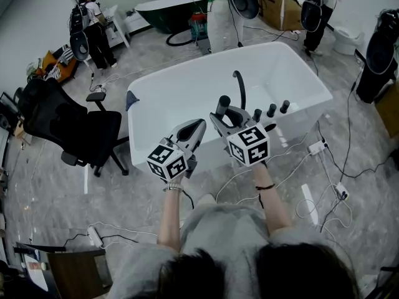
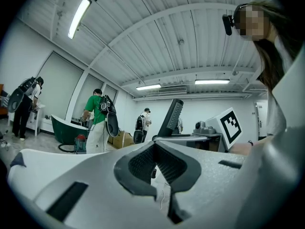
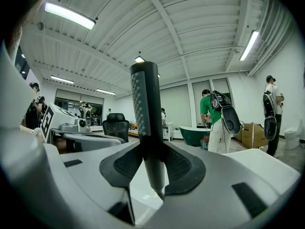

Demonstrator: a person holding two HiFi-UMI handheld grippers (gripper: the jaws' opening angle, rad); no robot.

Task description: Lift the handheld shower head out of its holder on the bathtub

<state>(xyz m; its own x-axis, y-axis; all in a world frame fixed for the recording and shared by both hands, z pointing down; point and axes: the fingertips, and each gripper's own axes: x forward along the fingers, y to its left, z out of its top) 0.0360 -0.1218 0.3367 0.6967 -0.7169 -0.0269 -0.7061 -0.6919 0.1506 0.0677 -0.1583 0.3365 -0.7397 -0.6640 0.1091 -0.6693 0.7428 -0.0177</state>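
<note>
The right gripper (image 3: pixel 153 168) has its jaws pinched on the black shower head (image 3: pixel 145 109). They grip the handle low down, so the nubbed wand stands upright above them at the centre of the frame. Below the pads the handle tapers to a bare tip with only pale tub behind it. I'd say it is out of its holder, or very nearly, and at most it remains to raise it clear. The left gripper (image 2: pixel 155 159) has its jaws pressed together on nothing, low in the middle of its frame.

The head view shows what the gripper views miss. Both tools hang side by side over the near rim of the white bathtub (image 1: pixel 212 64), mid-frame, close to the curved spout (image 1: pixel 240 87) and the row of knobs (image 1: pixel 271 109). I cannot pick out the holder there. Only the left gripper view catches the wand side-on, leaning, just right of centre.
</note>
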